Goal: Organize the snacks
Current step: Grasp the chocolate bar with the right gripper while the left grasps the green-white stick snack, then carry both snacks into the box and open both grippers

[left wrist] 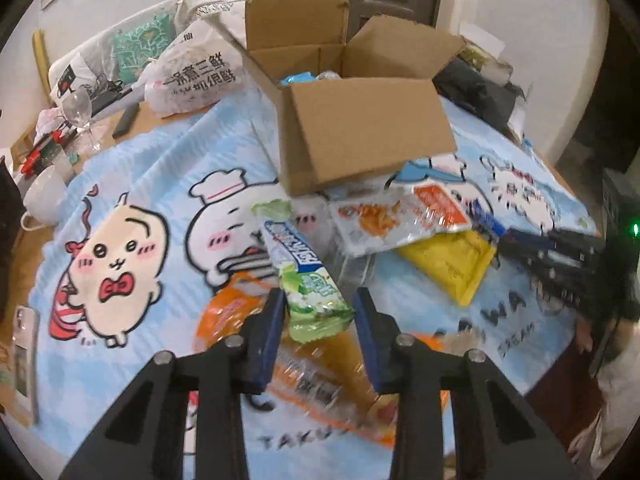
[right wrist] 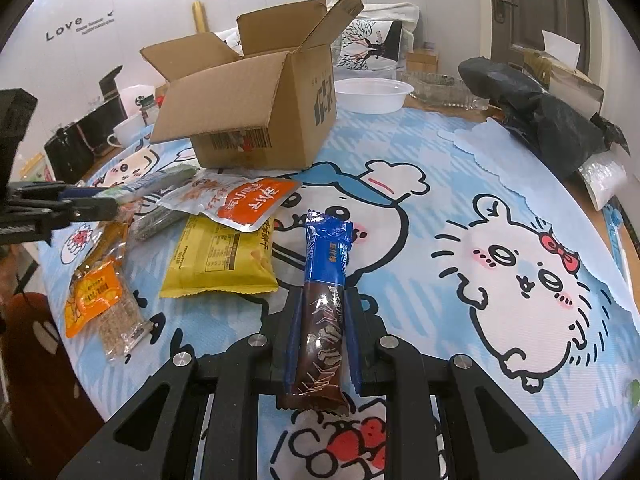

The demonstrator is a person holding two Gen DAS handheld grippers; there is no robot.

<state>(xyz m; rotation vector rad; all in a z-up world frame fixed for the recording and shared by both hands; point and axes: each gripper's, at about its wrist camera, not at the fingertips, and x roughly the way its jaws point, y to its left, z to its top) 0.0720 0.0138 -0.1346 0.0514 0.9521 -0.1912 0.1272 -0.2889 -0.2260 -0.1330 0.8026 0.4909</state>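
My left gripper [left wrist: 320,300] is open around the near end of a green and white snack bar [left wrist: 304,268] lying on the cartoon cloth [left wrist: 160,184]; I cannot tell whether the pads touch it. My right gripper [right wrist: 323,300] is shut on a blue and brown chocolate bar [right wrist: 325,304] held above the cloth. An open cardboard box [left wrist: 360,120] stands behind the snacks and shows in the right wrist view [right wrist: 256,112] too. An orange-labelled pouch [left wrist: 400,216], a yellow packet [left wrist: 452,260] and an orange cracker pack [left wrist: 312,380] lie near. The left gripper also shows at the left of the right wrist view [right wrist: 92,200].
A wine glass [left wrist: 80,112], a white cup [left wrist: 44,196] and printed bags [left wrist: 192,76] stand at the far left. A white bowl [right wrist: 372,94] sits behind the box. A black bag [right wrist: 540,116] lies at the far right. A phone [left wrist: 26,352] lies near the left edge.
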